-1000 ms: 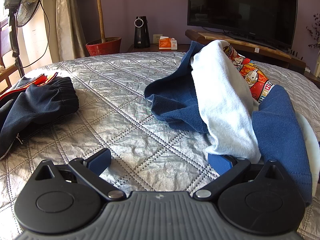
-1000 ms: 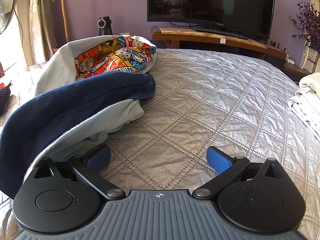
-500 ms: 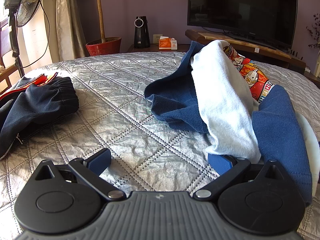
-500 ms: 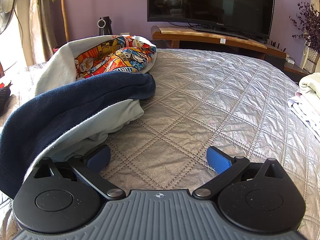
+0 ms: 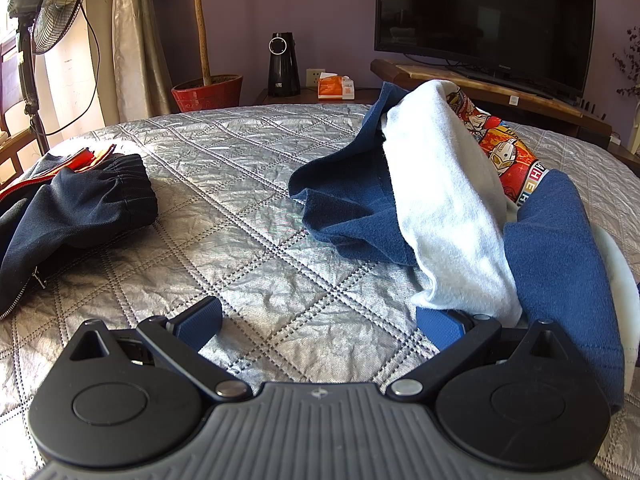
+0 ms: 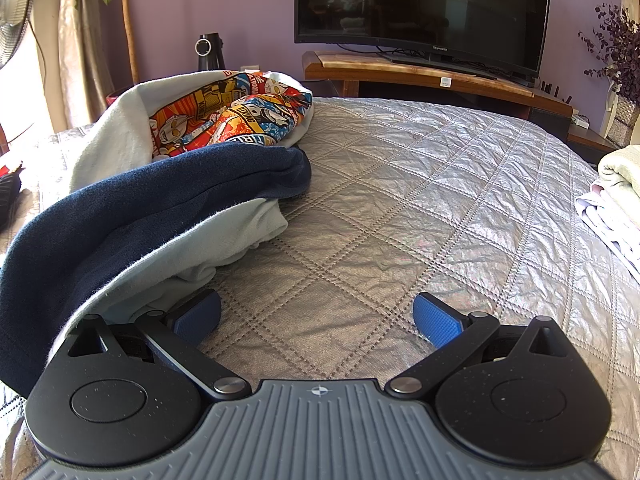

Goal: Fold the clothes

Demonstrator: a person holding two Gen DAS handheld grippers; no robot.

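A heap of clothes lies on the silver quilted bed (image 5: 240, 208): a blue garment (image 5: 352, 200), a white garment (image 5: 444, 200) draped over it, and a bright cartoon-print piece (image 5: 504, 148). My left gripper (image 5: 320, 324) is open and empty, low over the quilt, its right finger touching the white garment's hem. In the right wrist view the heap shows at left: navy garment (image 6: 152, 200), white garment (image 6: 224, 236), print piece (image 6: 232, 116). My right gripper (image 6: 318, 316) is open and empty, its left finger beside the white cloth.
A dark navy zip jacket (image 5: 68, 208) lies at the bed's left. Folded pale clothes (image 6: 616, 200) are stacked at the bed's right edge. Beyond the bed stand a TV (image 6: 420, 4) on a wooden stand, a potted plant (image 5: 208, 92) and a fan (image 5: 44, 4).
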